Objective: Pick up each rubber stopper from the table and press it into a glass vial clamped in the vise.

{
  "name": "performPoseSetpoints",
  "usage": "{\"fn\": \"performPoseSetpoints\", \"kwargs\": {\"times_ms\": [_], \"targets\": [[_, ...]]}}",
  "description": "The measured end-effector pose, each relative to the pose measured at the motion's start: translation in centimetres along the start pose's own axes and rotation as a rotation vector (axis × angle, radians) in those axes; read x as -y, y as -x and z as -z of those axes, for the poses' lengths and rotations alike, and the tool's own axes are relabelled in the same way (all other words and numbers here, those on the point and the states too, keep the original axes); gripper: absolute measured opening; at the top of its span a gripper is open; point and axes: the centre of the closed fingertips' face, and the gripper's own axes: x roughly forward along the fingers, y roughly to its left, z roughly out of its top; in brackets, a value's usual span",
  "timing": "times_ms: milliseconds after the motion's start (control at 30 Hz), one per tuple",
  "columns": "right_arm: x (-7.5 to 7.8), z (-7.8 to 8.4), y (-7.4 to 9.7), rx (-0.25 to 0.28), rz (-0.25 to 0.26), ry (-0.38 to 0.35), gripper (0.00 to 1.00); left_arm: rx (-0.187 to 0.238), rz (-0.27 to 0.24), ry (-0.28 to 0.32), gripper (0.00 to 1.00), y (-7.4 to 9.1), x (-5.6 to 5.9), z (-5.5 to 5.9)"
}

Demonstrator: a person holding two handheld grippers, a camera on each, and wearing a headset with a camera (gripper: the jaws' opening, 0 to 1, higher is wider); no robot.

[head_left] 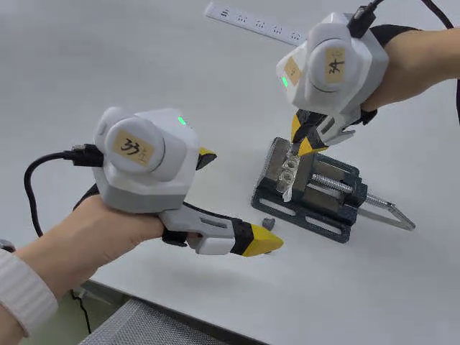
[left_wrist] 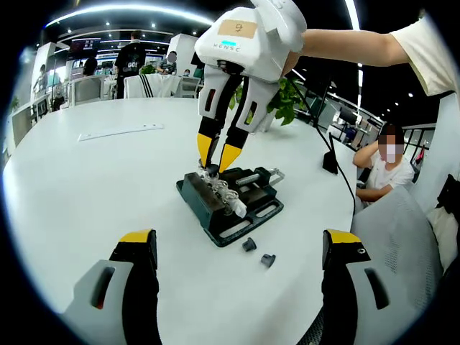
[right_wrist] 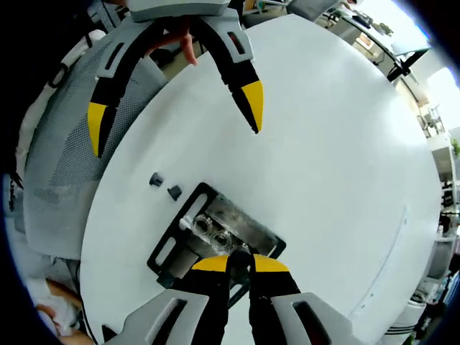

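The right gripper (head_left: 302, 144) hangs over the vise (head_left: 298, 213). Its jaws are close together and pinch a small dark stopper (left_wrist: 213, 171) right above the glass vials (head_left: 290, 172). The left gripper (head_left: 234, 200) is open wide. Two more stoppers (left_wrist: 249, 244) lie on the white table (head_left: 144, 72) beside the vise.

Vise (head_left: 309, 194) on tabletop (head_left: 108, 72), centre-right of head view; vials (head_left: 289, 172) in a row in it. Right hand-held gripper (head_left: 300, 147) directly above vials, held stopper (left_wrist: 213, 170) at its tips. Two loose stoppers (left_wrist: 249, 244) lower left of vise. Left hand-held gripper (head_left: 236, 200) lower left. Power strip (head_left: 251, 24) top centre.
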Motion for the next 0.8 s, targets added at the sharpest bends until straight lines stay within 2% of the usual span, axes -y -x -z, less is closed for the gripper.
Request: {"fn": "performPoseSetpoints", "kwargs": {"times_ms": [200,500,667,800], "targets": [[-0.19,0.18,-0.02,-0.008,0.007,-0.045,0.03,0.004,0.003,0.001,0.95,-0.18,0.02,-0.11],[-0.36,0.22,0.10,0.068,0.069,-0.148,0.03,0.008,0.001,0.006,0.94,-0.25,-0.04,-0.09],[-0.42,0.05,0.09,0.076,0.113,-0.173,0.03,0.006,0.005,0.010,0.93,-0.39,0.10,0.03],[-0.34,-0.08,0.21,0.089,0.121,-0.197,0.03,0.004,0.009,0.010,0.93,-0.53,0.32,0.03]]}}
